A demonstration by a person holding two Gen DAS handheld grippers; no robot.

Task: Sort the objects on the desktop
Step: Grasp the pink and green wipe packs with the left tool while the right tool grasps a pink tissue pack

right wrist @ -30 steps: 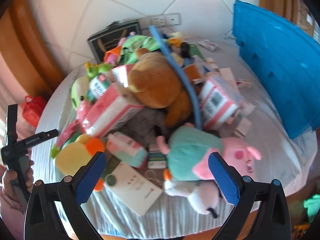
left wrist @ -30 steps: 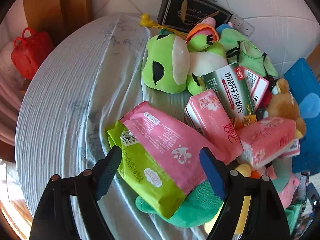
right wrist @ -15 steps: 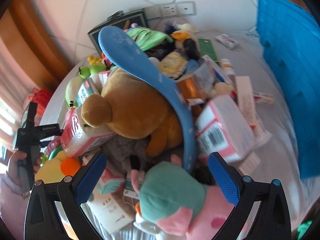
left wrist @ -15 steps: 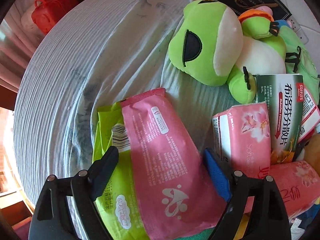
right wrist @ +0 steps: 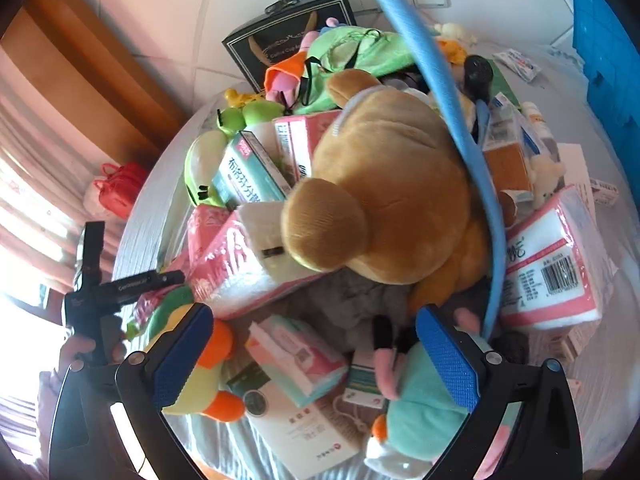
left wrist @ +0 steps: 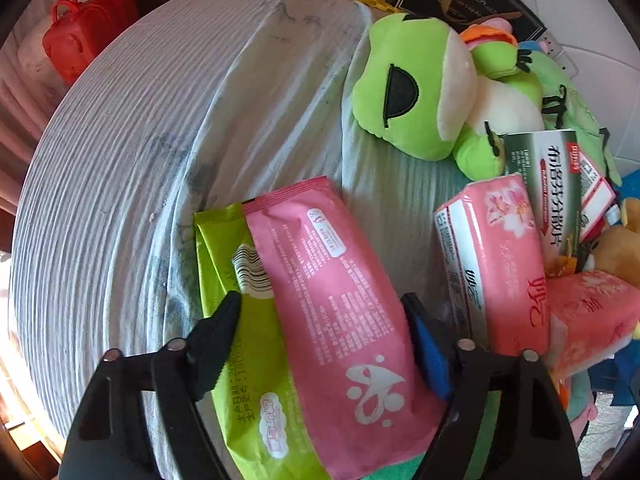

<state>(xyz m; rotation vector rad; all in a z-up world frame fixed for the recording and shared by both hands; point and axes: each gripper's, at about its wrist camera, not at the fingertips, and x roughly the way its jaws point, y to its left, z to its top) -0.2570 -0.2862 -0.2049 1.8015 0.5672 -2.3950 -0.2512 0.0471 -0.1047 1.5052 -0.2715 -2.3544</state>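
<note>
In the left wrist view my left gripper [left wrist: 320, 320] points down at a pink wipes pack [left wrist: 332, 292] that lies partly over a green wipes pack [left wrist: 248, 400]. Its jaws are closing with both packs between them. The right finger touches the pink pack's edge, and the left finger hangs over the green pack without a clear squeeze. In the right wrist view my right gripper [right wrist: 316, 344] is open above the pile. A small pink and teal box [right wrist: 296, 352] lies below the gap, and nothing is held.
The round table's striped cloth [left wrist: 132, 184] is bare on the left. Beside the packs lie a green frog plush [left wrist: 416, 92], pink tissue packs [left wrist: 492, 256] and a medicine box [left wrist: 556, 192]. A brown bear plush [right wrist: 392, 184] and a blue hoop [right wrist: 452, 112] top the pile. A blue crate [right wrist: 604, 40] stands far right.
My left gripper came down onto the two wipes packs and its fingers drew closer together. My right gripper moved in over the pile, so the bear now fills the middle of its view.
</note>
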